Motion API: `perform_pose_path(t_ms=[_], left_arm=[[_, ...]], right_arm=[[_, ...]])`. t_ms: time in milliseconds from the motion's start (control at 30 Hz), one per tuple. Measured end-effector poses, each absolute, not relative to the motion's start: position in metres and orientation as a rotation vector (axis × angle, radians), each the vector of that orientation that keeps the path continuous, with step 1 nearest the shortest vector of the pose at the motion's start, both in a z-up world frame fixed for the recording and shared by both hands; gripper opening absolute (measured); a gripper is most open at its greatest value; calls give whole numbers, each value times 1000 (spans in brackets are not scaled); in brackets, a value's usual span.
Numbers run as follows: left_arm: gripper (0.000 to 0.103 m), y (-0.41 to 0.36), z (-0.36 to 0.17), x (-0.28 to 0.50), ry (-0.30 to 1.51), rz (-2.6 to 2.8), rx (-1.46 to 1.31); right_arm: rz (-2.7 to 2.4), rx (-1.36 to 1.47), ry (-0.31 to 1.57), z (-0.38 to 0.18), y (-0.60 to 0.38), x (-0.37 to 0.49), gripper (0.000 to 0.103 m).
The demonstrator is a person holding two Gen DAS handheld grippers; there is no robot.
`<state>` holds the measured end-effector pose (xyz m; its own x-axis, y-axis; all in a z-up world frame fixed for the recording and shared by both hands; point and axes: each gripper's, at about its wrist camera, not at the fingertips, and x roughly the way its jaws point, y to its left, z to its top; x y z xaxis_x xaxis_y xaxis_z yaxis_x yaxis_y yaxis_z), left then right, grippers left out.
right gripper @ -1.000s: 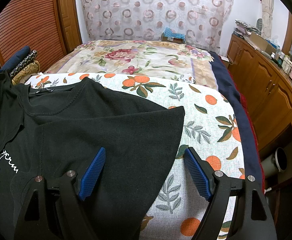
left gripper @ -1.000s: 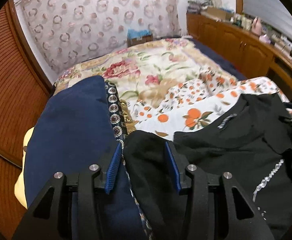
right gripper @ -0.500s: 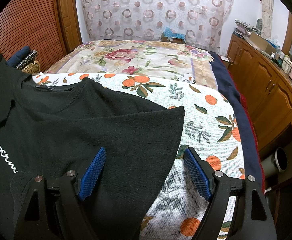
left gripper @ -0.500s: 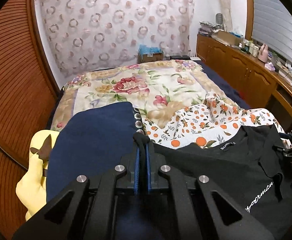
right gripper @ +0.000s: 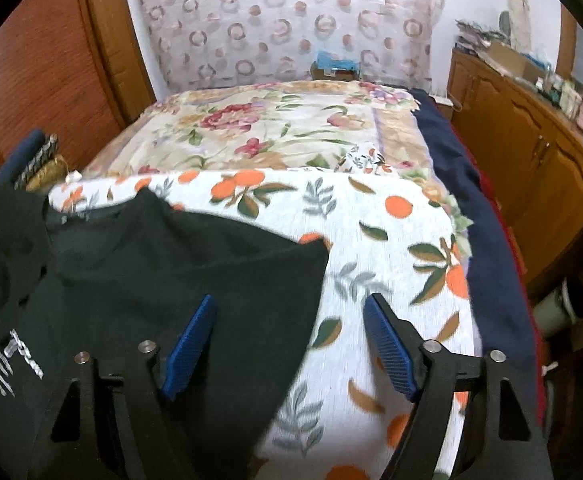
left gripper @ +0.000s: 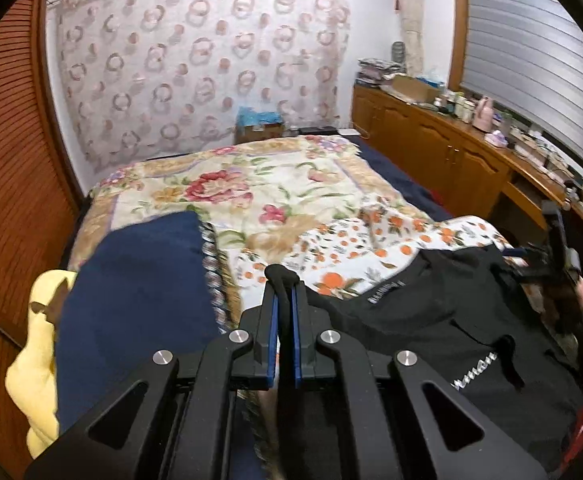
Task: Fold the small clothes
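Observation:
A black T-shirt (left gripper: 431,320) with white lettering lies on the orange-print sheet (left gripper: 371,236). My left gripper (left gripper: 285,285) is shut on a bunched fold of the shirt's left edge and holds it raised above the bed. In the right wrist view the shirt (right gripper: 171,280) spreads under my right gripper (right gripper: 291,300), whose jaws are closing. Its left pad hovers over the black sleeve and its right pad over the sheet (right gripper: 371,216); neither presses on the cloth. The right gripper (left gripper: 551,256) also shows in the left wrist view, held by a hand at the shirt's far side.
A floral blanket (left gripper: 251,184) covers the far half of the bed. A folded navy cloth (left gripper: 131,280) and a yellow garment (left gripper: 39,360) lie at the left. Wooden cabinets (right gripper: 531,152) run along the right, with a grey cylinder (right gripper: 563,304) on the floor.
My left gripper shut on the shirt's edge and rose with it, lifting that side. The right gripper shifted a little and its jaws narrowed slightly.

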<state>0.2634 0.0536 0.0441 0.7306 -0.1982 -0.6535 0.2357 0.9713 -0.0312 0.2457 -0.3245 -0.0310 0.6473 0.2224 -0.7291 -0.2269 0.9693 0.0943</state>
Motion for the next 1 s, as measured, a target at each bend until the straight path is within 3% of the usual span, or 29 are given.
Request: perform_pose_path(t_ms=[33,67,100,167,633,1000], left_arm=[[7,51,42,258,712,-255,52],[7,49,41,253,709,-270,50],[7,48,41,249,706,-281,47],[7,45,41,236,698,-306,38],[6,49,49,109,613,-394,-1],[6,90,31,12,557,-299,-142]], right_arm=[[259,3,829,-31,-325,249,66],[267,8,832,-30,-325,251,52],[280,10,837,-30,-324,252,29],[328,22,854,-29,-319,252,7],[413,6,520,46,-321,91,4],[452,7,509,24,-360,-62,4]])
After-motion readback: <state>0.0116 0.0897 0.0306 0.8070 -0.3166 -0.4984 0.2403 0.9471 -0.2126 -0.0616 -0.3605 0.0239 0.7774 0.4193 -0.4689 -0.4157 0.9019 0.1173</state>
